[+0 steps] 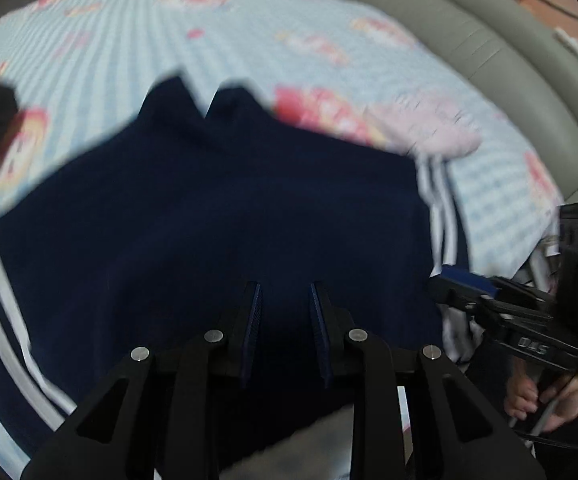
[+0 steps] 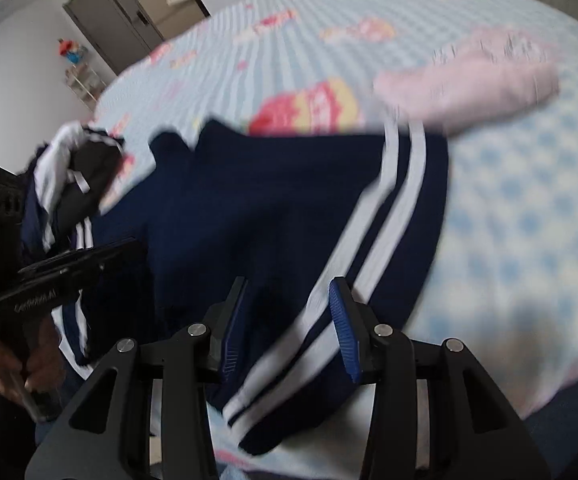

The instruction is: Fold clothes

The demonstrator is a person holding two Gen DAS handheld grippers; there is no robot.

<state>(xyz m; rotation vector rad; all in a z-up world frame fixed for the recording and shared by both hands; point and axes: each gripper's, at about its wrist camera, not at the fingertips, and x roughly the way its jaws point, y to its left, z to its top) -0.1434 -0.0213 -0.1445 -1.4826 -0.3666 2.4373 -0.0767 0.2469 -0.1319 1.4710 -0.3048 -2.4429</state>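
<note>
The navy garment (image 1: 217,208) with white side stripes (image 2: 389,216) lies spread on the bed, over a light blue bedsheet (image 1: 149,28) printed with pink and red figures. In both views the picture is blurred, so fine detail of the cloth cannot be read.

Left tongs (image 1: 285,320): the two blue-padded fingers stand apart with a clear gap between them, over the near part of the navy garment. Whether the pads touch the cloth cannot be told.

Right tongs (image 2: 289,320): the fingers are spread wide. The striped edge of the garment runs between them; they do not appear to be pinching it.

In the left wrist view, the right tongs show at the right edge, with a hand (image 1: 537,400) gripping the handle. In the right wrist view, the left tongs show at the left edge, held by the other hand (image 2: 17,372).

A folded pink garment (image 2: 473,80) lies on the sheet beyond the navy one, near its far striped corner. A heap of dark and white clothes (image 2: 73,168) sits at the left side of the bed. A grey padded headboard (image 1: 469,40) borders the bed in the left wrist view. A grey cupboard (image 2: 109,20) stands against the far wall.
</note>
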